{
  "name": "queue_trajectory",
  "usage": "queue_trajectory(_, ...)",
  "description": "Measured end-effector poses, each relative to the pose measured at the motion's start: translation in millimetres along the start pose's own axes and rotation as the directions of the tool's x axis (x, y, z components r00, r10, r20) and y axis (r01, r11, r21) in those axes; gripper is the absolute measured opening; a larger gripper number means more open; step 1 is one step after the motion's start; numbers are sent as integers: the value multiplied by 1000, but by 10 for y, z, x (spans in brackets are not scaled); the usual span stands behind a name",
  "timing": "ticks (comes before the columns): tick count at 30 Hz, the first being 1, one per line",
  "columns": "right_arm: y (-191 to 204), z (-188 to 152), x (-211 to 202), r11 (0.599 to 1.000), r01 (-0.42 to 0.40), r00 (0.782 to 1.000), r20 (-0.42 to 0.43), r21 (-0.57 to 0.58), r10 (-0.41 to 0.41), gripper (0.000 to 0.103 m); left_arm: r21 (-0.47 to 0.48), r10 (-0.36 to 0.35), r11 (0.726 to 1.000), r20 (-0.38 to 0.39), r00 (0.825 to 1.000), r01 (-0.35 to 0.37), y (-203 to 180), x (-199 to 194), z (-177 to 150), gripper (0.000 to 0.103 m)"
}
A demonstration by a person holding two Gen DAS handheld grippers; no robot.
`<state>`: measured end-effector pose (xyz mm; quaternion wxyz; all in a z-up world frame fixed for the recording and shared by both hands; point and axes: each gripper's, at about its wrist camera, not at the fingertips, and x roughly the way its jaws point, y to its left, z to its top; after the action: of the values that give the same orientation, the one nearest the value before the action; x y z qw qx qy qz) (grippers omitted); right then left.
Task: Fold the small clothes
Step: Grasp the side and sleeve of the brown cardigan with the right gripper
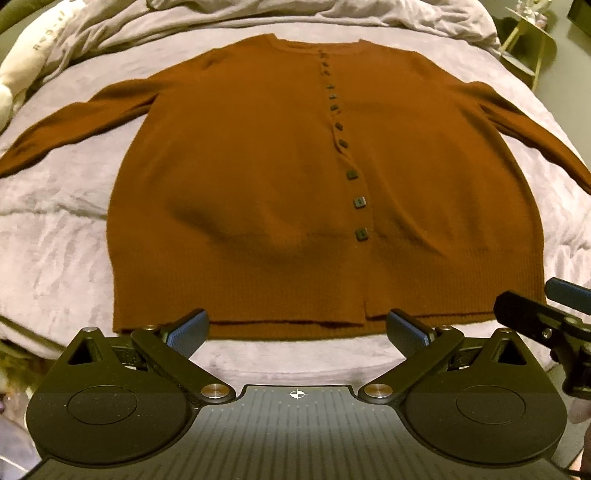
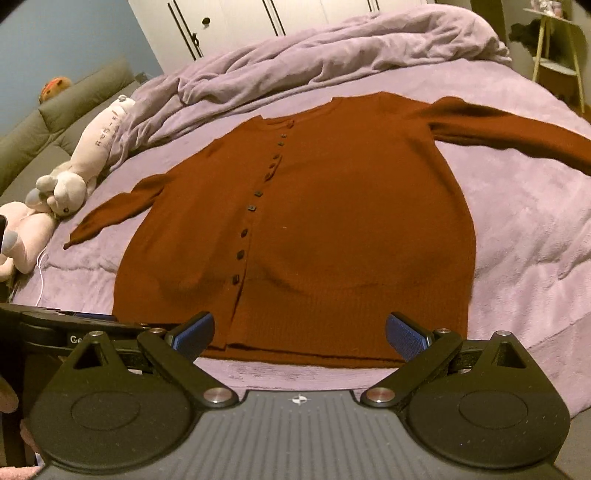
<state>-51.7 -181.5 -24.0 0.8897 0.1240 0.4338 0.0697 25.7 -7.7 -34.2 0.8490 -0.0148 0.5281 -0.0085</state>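
Note:
A rust-brown buttoned cardigan lies flat and face up on the lilac bed cover, sleeves spread to both sides, hem nearest me. In the right wrist view the same cardigan fills the middle. My left gripper stands open just short of the hem, nothing between its blue pads. My right gripper is open too, at the hem's right half, holding nothing. The right gripper's fingers show at the left view's right edge.
A crumpled lilac duvet is heaped at the far side of the bed. Plush toys lie at the left edge beside a grey-green headboard cushion. A small shelf stand stands far right. White wardrobe doors are behind.

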Motion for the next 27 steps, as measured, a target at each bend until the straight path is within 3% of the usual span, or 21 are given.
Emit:
queue_trajectory(7,-220,-4,22,994,-57,998,15,90,56,99,-9,-16,1000,5,1000,16,-10,66,45,103)
queue_trajectory(12,-700,175,3,956,-154,987,93,250,135,98,31,13,999,87,996,-16,-37,88,261,103)
queue_trajectory(14,-1019,331,-44,935,-145,980,174,324,91,93,51,37,998,132,991,-44,-62,110,394,103)
queue_trajectory(16,-1449,492,-111,903,-102,966,257,416,-9,82,53,44,997,178,983,-54,-76,145,548,103)
queue_trajectory(18,-1894,595,-161,845,-86,944,314,528,-100,70,39,63,997,205,977,-73,-106,199,695,103)
queue_trajectory(22,-2793,662,-262,687,-68,881,367,723,-298,43,6,82,996,225,971,-86,-160,385,930,103)
queue_trajectory(24,-3122,632,-284,604,-77,855,364,794,-369,37,-17,87,996,217,972,-86,-158,490,1019,103)
queue_trajectory(27,-3503,577,-228,484,-114,844,342,867,-413,33,-42,100,995,199,975,-93,-147,609,1090,103)
